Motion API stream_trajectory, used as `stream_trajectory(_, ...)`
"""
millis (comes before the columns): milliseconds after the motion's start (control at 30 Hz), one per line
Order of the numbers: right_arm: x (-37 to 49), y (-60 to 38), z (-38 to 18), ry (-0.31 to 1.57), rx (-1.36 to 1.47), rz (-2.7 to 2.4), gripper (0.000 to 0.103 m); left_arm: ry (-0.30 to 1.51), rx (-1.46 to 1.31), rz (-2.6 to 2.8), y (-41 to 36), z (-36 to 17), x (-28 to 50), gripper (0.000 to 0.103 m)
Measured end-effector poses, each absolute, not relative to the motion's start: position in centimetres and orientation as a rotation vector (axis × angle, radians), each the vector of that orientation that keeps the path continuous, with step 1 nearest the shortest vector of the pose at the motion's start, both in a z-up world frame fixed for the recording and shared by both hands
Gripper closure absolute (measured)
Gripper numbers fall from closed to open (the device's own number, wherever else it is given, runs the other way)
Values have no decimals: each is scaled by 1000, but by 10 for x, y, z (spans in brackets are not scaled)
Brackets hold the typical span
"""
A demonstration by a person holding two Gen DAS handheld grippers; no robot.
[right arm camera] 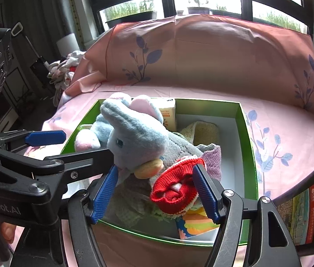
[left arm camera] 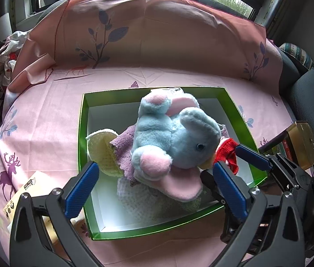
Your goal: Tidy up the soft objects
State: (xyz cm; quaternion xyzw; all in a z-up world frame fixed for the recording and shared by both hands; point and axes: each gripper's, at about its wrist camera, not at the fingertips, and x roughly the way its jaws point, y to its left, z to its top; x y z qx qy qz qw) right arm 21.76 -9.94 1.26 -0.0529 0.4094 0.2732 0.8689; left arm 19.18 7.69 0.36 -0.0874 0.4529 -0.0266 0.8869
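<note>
Blue-padded left gripper [left arm camera: 154,184] agape, blue-pink plush elephant [left arm camera: 174,142] atop green box [left arm camera: 85,102]

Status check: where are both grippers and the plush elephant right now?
Left gripper open, empty. Right gripper open around red knit. Plush elephant in green box. Nothing blocking.

Both wrist cameras look steeply down along their fingers, close over the green box [left arm camera: 83,146] they share, from opposite sides
</note>
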Motion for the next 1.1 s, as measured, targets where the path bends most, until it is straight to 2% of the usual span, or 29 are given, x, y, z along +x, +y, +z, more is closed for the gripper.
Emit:
stream_trajectory(400, 202, -126, 18, 873, -81, 506, 32, 927, -141, -7, 70, 15, 165, 1)
stream_trajectory(467, 199, -129, 21, 875, -81, 491, 29, 921, -139, 0, 70, 17, 160, 1)
stream_trajectory(500, 197, -130, 23, 874, -80, 484, 24, 919, -138, 5, 70, 19, 157, 1)
stream_trajectory(700, 186, -134, 33, 865, -81, 445, 23, 933, -140, 49, 73, 23, 145, 1)
stream_trajectory(800, 181, -135, 35, 860, -87, 430, 14, 944, -144, 59, 75, 23, 139, 1)
stream_trajectory(967, 176, -140, 39, 854, -67, 399, 12, 949, -156, 69, 77, 24, 129, 1)
stream_trajectory(1033, 174, -142, 41, 851, -65, 386, 6, 945, -155, 79, 77, 25, 126, 1)
stream_trajectory(1100, 172, -145, 44, 847, -59, 382, 6, 941, -161, 86, 79, 26, 123, 1)
